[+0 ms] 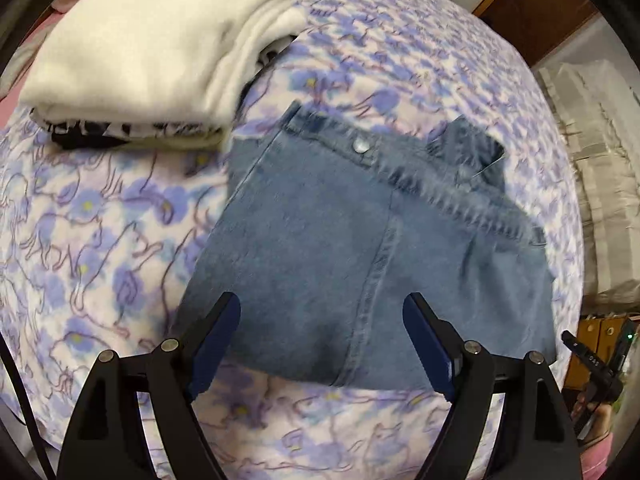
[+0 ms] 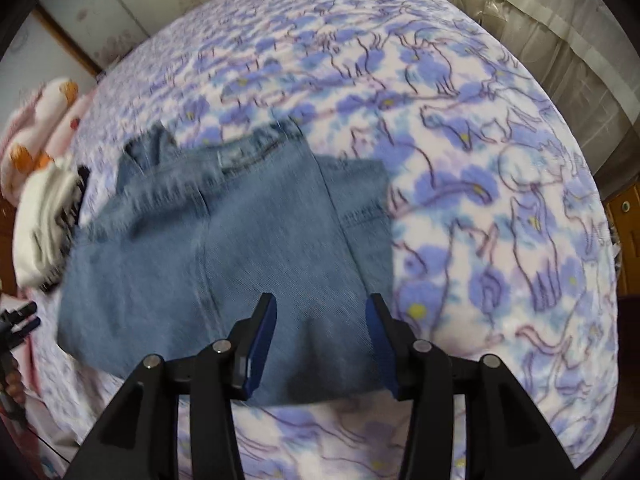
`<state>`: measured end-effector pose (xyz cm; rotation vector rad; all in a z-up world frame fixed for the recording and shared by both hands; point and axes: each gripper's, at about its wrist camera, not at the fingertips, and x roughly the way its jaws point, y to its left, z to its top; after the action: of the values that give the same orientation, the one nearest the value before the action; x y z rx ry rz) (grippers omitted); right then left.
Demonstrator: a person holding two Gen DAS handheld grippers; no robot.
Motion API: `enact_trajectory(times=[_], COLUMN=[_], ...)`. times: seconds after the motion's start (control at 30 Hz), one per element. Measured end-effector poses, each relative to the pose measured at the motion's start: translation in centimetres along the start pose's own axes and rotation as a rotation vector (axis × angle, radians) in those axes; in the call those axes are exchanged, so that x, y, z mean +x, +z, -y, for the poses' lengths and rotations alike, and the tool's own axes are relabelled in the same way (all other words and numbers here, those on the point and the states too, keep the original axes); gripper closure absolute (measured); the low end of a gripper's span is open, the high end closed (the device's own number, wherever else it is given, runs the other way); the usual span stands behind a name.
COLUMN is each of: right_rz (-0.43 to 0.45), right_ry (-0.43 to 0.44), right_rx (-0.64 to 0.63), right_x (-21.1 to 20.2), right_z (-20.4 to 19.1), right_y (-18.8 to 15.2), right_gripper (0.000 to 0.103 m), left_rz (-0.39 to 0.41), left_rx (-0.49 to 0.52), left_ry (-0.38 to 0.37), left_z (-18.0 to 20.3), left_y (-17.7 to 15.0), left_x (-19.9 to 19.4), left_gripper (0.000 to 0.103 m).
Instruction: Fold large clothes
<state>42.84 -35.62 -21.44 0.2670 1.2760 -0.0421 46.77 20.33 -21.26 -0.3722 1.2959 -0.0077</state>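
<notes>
We see folded blue jeans (image 1: pixel 360 248) lying flat on a bed, on a fleece blanket (image 1: pixel 100 240) printed with purple-blue flowers and outlined cats. The waistband with its metal button (image 1: pixel 361 146) faces the far side in the left wrist view; a dark seam runs down the middle toward us. One waistband corner stands up a little at the far right.

Above the near edge of the jeans we hold the left gripper (image 1: pixel 322 316), pointing steeply down, jaws spread wide, nothing between the blue pads (image 1: pixel 218 332). The right gripper (image 2: pixel 322 318) hangs over the same garment's near edge, jaws parted less widely, also empty; we cannot tell whether either touches the denim.

Beside the jeans, to the left and just apart from them, sits a stack of folded clothes (image 1: pixel 160 52): a cream fleece piece on top, black-and-white fabric under it. Beyond that, pink bedding with orange patches (image 2: pixel 44 120). Along the bed's far side hang pale curtains (image 2: pixel 540 20). The left wrist view shows wooden furniture (image 1: pixel 536 8) past the bed's far edge.
</notes>
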Motion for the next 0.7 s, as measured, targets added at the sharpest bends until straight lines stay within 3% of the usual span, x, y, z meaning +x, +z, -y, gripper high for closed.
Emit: enact_trajectory(times=[0.3,0.47,0.5,0.6,0.63,0.7], right_rz=[-0.085,-0.096,-0.097,-0.108,-0.113,-0.118], right_ry=[-0.020,0.014,0.011,-0.028,-0.035,-0.039], right_rx=[-0.016,-0.002,-0.007,-0.056,-0.079,-0.106], right_x=[2.7,3.6,3.6,3.9,3.9,3.9], right_z=[1.6,2.0,1.9,1.4,1.2,0.8], right_y=[-2.0,-2.3,-2.4,-2.3,-2.4,-2.6], right_gripper=[0.057,0.059,0.063,0.088,0.089,0.091], left_rz=[-0.058,-0.107,-0.110,-0.115,-0.130,-0.150], left_rx=[-0.067,-0.092,-0.084,-0.030,-0.012,-0.016], left_ry=[0.044,0.015,0.019,0.093,0.132,0.142], left_z=[-4.0,-5.7,-5.9,-5.7,-5.8,-6.3], left_y=[0.0,0.3,0.3,0.3,0.3,0.0], left_x=[3.5,5.3,5.7,6.4,6.8,7.3], left_gripper=[0.021,0.021,0.021,0.021,0.021,0.021])
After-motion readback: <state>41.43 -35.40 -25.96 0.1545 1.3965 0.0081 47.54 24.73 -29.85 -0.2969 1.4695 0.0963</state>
